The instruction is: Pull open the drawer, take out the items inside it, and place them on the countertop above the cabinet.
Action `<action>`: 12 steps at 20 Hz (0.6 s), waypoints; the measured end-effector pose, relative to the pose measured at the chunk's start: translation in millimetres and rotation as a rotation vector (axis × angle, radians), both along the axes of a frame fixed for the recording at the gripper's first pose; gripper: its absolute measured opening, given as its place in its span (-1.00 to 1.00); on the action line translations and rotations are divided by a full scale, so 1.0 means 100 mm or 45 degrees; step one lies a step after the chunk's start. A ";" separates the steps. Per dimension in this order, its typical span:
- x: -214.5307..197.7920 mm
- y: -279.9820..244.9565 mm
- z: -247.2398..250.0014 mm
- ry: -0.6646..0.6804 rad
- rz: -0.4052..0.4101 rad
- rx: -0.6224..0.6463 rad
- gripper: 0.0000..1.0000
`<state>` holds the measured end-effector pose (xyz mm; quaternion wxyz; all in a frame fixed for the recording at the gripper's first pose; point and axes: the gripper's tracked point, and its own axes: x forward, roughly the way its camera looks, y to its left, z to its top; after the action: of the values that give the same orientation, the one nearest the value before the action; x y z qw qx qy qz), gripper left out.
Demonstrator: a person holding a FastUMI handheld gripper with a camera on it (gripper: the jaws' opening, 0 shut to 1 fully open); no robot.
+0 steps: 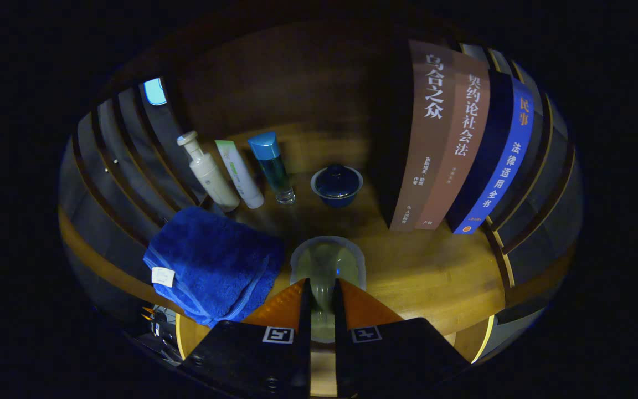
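A pale green glazed ceramic spoon (pixel 325 277) sits clamped between the nearly closed fingers of the gripper (pixel 322 302), its bowl jutting just ahead of them above the wooden countertop (pixel 435 277). Left of the spoon lies a folded blue towel (pixel 214 266); release appears to remain.

a smooth, lightly glossy wooden countertop (pixel 435 271) is seen. a translucent, glassy-looking cup (pixel 327 266) is held between the fingers of the gripper (pixel 322 293). the blue towel (pixel 214 266) is of rough, matt terry cloth. the lidded bowl (pixel 336 185) looks glazed and glossy. the books (pixel 452 138) are bound in matt paper.
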<state>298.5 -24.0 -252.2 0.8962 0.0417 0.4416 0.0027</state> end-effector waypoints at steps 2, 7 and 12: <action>0.03 0.02 -0.05 0.015 0.004 0.013 -0.33; 0.08 0.01 -0.03 -0.005 -0.005 -0.004 0.74; -0.04 0.05 0.15 -0.066 0.004 -0.009 0.99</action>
<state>294.1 -19.0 -237.0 0.9076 0.0379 0.4182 0.0035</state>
